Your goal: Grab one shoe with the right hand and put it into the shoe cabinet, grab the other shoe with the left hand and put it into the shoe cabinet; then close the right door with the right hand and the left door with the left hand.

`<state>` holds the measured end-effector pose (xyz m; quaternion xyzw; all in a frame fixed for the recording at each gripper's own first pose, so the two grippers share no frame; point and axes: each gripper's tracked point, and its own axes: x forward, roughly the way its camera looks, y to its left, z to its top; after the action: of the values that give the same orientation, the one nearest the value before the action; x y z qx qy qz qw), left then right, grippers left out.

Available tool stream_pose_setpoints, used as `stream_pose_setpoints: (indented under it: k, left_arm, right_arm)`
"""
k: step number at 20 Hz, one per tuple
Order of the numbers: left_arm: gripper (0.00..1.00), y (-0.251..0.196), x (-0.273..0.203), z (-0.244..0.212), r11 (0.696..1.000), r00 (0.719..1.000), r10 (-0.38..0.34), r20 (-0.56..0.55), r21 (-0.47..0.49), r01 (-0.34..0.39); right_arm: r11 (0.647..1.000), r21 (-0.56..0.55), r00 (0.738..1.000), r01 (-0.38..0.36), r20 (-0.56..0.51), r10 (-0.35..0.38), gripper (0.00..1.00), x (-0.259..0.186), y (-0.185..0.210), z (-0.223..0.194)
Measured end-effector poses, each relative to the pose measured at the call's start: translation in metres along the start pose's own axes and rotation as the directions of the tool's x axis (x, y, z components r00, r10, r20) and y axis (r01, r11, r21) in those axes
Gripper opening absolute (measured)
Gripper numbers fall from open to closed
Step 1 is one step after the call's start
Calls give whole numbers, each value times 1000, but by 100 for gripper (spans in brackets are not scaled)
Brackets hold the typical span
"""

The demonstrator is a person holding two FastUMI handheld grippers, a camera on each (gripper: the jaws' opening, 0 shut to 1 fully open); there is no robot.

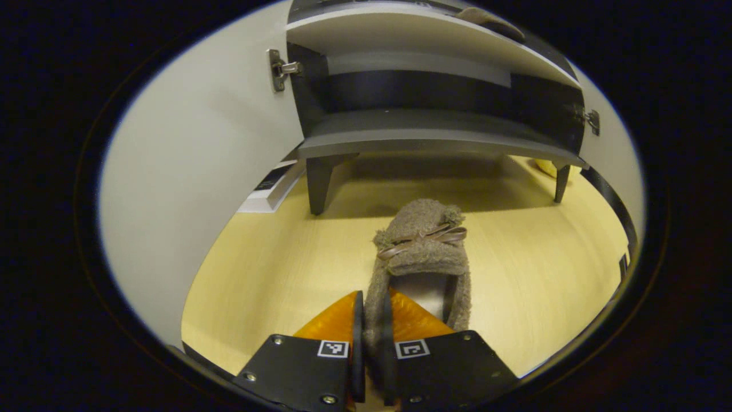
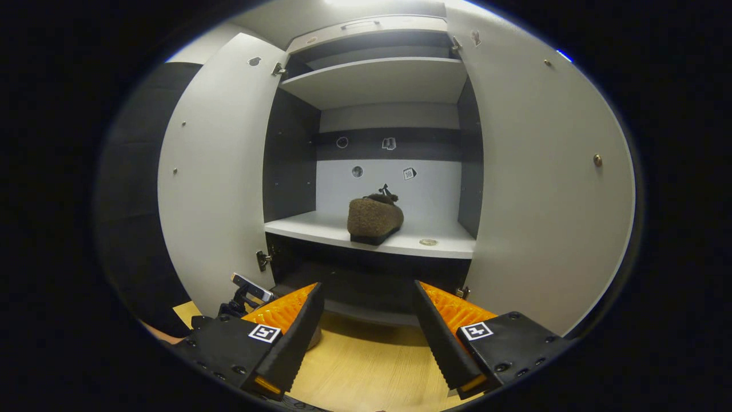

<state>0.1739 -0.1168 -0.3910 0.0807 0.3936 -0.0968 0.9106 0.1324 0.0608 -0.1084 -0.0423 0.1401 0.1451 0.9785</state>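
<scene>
My left gripper (image 1: 373, 355) pinches the second shoe's (image 1: 422, 252) heel wall, apparently on the floor (image 1: 274, 274) near the cabinet (image 2: 377, 234). Next: lift it beside the shelved shoe (image 2: 374, 219). My right gripper (image 2: 369, 337) gapes empty.

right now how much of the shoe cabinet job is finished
Done: one shoe sits on the cabinet's middle shelf, and the right tongs are open and free. In hand: the left tongs pinch the second shoe on the floor. Left: shelve it, then close the right door and left door.
</scene>
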Motion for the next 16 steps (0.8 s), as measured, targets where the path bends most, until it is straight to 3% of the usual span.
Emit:
stream_pose_setpoints:
  k: [1, 3, 7, 11, 16]
  left_arm:
    - [17, 0, 0, 1, 1000, 1000, 6, -2, 3, -6]
    - [2, -4, -5, 6, 1000, 1000, 7, 6, -1, -7]
    - [1, -5, -23, 21, 998, 999, 9, 44, -59, -6]
    - [1, -14, -63, 45, 999, 992, -3, 126, -52, 10]
    - [1, -23, -120, 107, 998, 965, -29, 261, -49, 44]
  right_arm:
    - [1000, -1, 1000, -5, -10, 5, 98, 0, 1, -3]
    - [1000, -5, 1000, -7, -10, 7, 99, -2, -1, -4]
    - [1000, -18, 1000, 0, 4, 0, 98, -7, -6, -2]
    - [1000, -7, 1000, -1, 11, 1, 98, -12, -9, -1]
    - [1000, -29, 1000, 5, 31, -5, 98, -19, -11, -2]
